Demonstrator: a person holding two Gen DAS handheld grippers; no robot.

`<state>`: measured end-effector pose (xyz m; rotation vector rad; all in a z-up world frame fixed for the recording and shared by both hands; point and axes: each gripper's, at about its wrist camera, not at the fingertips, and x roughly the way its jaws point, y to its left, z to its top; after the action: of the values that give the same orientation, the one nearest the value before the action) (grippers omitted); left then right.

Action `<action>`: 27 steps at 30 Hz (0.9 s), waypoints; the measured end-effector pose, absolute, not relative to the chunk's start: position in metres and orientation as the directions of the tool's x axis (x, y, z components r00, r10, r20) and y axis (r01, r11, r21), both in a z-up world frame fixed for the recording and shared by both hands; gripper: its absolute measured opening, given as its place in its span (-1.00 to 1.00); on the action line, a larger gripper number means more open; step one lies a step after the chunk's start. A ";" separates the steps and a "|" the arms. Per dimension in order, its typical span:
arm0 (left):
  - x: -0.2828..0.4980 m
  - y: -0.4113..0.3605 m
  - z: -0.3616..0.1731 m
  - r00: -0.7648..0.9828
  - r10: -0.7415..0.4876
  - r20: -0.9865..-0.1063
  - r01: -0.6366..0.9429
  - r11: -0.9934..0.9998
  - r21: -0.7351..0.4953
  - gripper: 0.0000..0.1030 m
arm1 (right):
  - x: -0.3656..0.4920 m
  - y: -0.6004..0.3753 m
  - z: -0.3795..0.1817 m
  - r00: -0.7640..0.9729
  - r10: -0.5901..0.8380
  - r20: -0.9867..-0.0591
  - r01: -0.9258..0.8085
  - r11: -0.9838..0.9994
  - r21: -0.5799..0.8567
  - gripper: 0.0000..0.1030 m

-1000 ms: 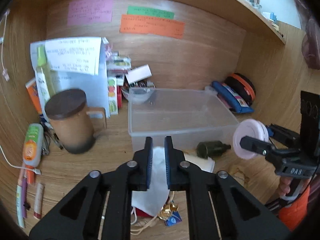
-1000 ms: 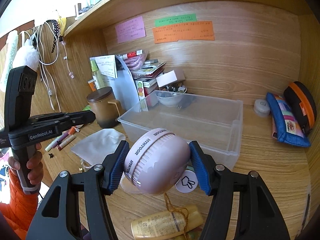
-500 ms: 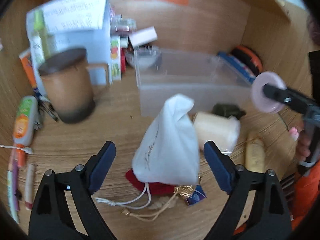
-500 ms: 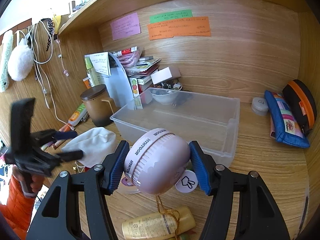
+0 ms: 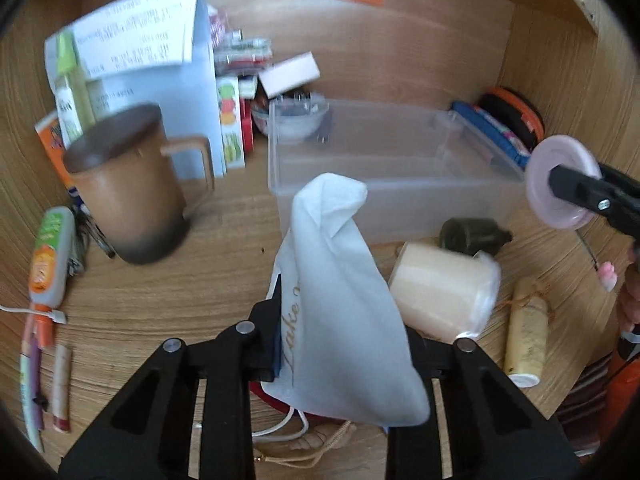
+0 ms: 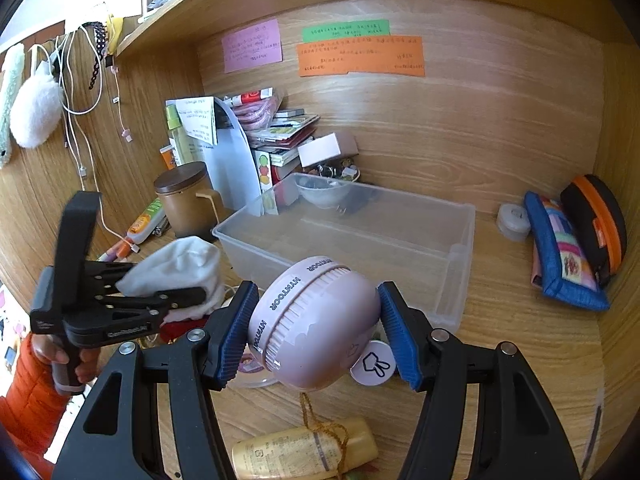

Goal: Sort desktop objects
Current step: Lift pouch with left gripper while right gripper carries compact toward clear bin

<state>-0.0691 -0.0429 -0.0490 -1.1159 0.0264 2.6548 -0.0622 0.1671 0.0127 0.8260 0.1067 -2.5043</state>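
While the left claw (image 5: 340,344) pinches a limp, light white bag (image 5: 340,300) low at its side, the right claw (image 6: 316,332) squeezes a hard, smooth pink fan (image 6: 316,320) that could slip.

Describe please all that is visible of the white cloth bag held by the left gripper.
The white cloth bag looks like soft non-woven fabric, with gold script lettering along one side and a white drawstring hanging below. It is crumpled and stands pointed end up, pinched low down by the left gripper and lifted above a red item. It sits in front of the clear plastic bin, apparently not touching it.
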 end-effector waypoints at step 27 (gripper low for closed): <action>-0.081 -0.012 0.068 -0.784 0.340 -0.519 -0.349 -0.933 -0.085 -0.50 | -0.099 0.176 0.064 -0.750 -0.431 -0.502 0.477 -0.878 0.041 0.13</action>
<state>-0.0806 -0.0116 0.0675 -0.7709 0.0215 2.6655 -0.0986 0.1760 0.0638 0.7030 0.1221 -2.5533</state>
